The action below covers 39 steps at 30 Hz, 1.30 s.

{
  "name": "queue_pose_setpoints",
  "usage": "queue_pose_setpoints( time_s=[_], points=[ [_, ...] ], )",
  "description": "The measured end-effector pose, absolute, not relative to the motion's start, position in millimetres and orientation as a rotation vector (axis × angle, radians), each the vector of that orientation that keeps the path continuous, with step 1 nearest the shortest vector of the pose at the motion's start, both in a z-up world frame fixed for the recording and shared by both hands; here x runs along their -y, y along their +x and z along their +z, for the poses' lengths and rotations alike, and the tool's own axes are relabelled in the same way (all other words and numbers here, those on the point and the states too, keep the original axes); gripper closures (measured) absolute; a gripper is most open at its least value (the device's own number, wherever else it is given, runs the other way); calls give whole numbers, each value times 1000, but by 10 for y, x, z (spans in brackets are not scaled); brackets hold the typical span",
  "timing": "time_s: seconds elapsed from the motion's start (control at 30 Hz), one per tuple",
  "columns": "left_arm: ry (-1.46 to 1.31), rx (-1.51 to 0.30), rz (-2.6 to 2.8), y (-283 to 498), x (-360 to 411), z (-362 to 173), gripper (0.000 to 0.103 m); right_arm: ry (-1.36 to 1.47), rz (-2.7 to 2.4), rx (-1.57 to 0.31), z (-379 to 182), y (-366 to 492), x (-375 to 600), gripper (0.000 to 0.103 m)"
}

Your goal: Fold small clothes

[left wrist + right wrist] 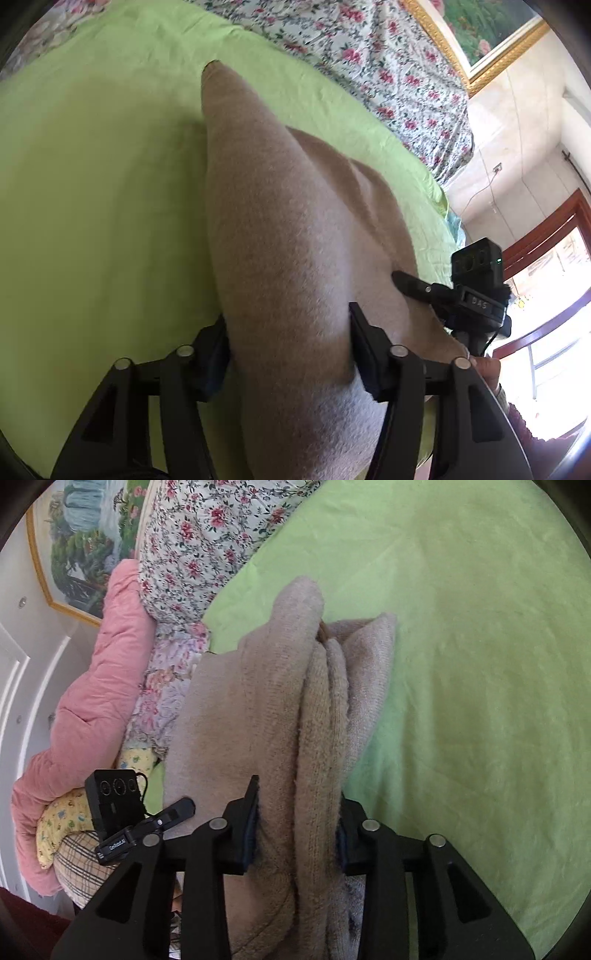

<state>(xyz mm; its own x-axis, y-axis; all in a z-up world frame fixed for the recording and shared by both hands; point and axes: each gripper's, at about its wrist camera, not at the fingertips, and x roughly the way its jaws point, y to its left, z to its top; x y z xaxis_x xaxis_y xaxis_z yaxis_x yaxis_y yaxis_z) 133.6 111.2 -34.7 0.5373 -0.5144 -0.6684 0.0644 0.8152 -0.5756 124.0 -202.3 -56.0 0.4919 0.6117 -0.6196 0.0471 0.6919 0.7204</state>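
A beige knitted garment [280,229] is held up over a green bedspread [92,192]. My left gripper [290,354] is shut on the garment, its fabric bunched between the jaws and stretching away to a point. My right gripper [297,834] is shut on the same garment [266,716], where several thick folds run between its jaws. The right gripper also shows in the left wrist view [424,288] at the garment's right edge, and the left gripper shows in the right wrist view [173,816] at its left edge. The garment's lower part is hidden behind the jaws.
The green bedspread [480,664] fills most of both views. A floral quilt [369,62] and pink duvet [92,686] lie at the bed's far side, with a yellow pillow [62,823]. A framed picture [487,33] and a window [546,302] are beyond.
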Motion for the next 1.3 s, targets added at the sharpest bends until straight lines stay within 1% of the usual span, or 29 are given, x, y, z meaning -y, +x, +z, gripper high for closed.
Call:
queue_pose_setpoints(
  time_s=[0.07,0.1,0.17,0.23,0.43,0.5,0.63,0.7,0.73,0.77,0.8,0.83,0.87,0.93,1.03,1.1,1.2,1.27,1.3],
  points=[
    [-538,-960,-353,1316,-1144,-375,31,721,366,-1022,-521,1233,2010,64],
    [-541,-964,-350,1312,-1166,-387,30,710,358,-1026,-506,1241,1995,63],
    [-558,-972,-353,1297,-1212,-386,30,674,330,-1036,-462,1243,1984,57],
    [-553,-974,-349,1312,-1250,-340,30,634,300,-1039,-378,1238,1996,54],
    [-483,-923,-222,1466,-1395,-23,30,518,188,-954,36,1334,2091,54],
    [-465,-879,-137,1510,-1446,104,30,509,204,-931,149,1461,2078,54],
    [-417,-840,-100,1681,-1409,249,31,476,208,-939,178,1704,1985,57],
    [-390,-861,-81,1826,-1372,222,31,476,202,-961,111,1838,1948,57],
    [-378,-886,-59,1909,-1372,173,32,483,198,-975,73,1891,1942,59],
    [-370,-904,-44,1977,-1369,135,33,487,193,-986,29,1939,1934,64],
    [-359,-930,-21,2067,-1365,68,35,488,189,-994,-4,1966,1930,73],
    [-356,-945,-11,2081,-1365,21,42,485,185,-1000,-29,1988,1917,81],
    [-358,-959,-8,2121,-1368,-30,50,482,187,-1000,-36,1997,1914,95],
    [-359,-971,-17,2189,-1355,-69,56,466,193,-960,41,1968,1922,95],
    [-303,-960,-23,2258,-1242,-54,56,469,181,-884,207,1919,2048,96],
    [-233,-985,-2,2337,-1107,-117,56,472,146,-913,99,1963,2111,96],
    [-218,-1003,6,2369,-1108,-178,56,484,115,-1011,-229,2041,2145,96],
    [-230,-986,-6,2285,-1150,-97,57,491,108,-1020,-257,2016,2136,94],
    [-229,-972,-14,2195,-1172,-27,57,507,115,-1012,-225,1978,2147,91]
  ],
)
